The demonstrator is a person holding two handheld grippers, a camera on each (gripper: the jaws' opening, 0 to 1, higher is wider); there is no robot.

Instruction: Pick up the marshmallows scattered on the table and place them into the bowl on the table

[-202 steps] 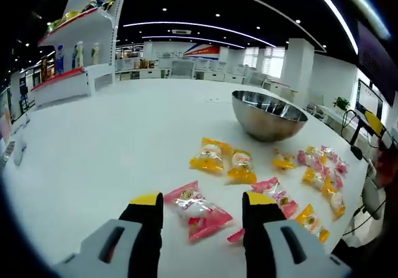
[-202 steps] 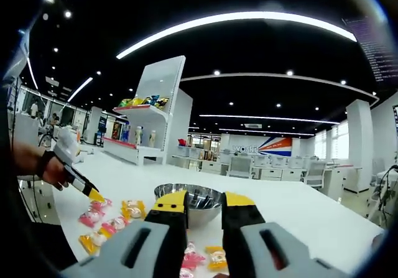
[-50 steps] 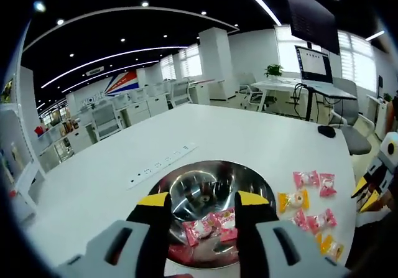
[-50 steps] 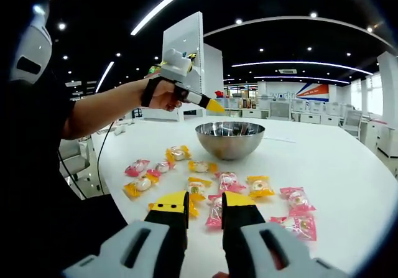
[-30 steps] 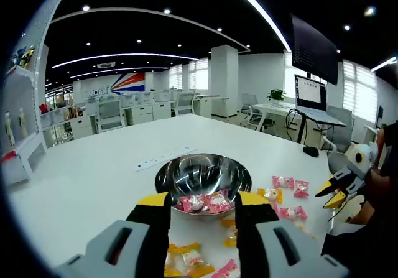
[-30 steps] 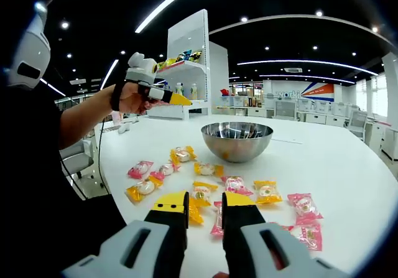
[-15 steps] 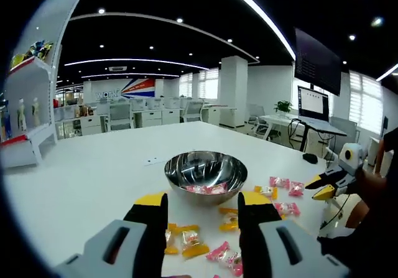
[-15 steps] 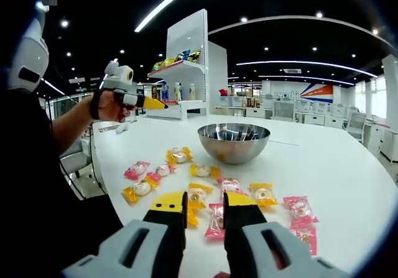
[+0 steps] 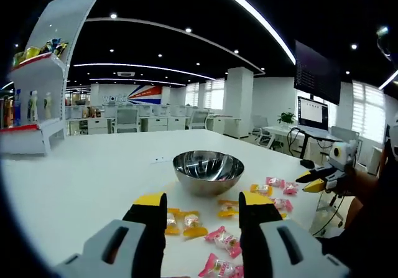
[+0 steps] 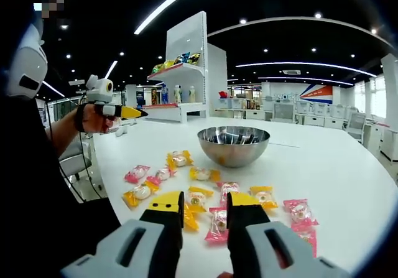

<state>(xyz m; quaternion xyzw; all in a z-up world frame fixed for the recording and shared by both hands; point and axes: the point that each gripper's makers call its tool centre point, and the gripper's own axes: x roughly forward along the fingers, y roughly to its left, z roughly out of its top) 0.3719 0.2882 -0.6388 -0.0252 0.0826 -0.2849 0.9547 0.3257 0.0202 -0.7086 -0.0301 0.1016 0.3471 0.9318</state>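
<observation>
on the white table, wrapped marshmallows lie short of the bowl

across the white table (image 9: 81,172), the steel bowl (image 9: 208,171) stands upright, with pink and yellow marshmallows (image 10: 186,181) scattered on the near side of it and none between either pair of jaws. the left gripper (image 9: 202,202) hangs above the table with its jaws parted and empty, several packets below them. the right gripper (image 10: 205,199) also has its jaws apart, over a pink packet (image 10: 219,221). a shelf unit (image 10: 186,66) stands behind the table.
</observation>
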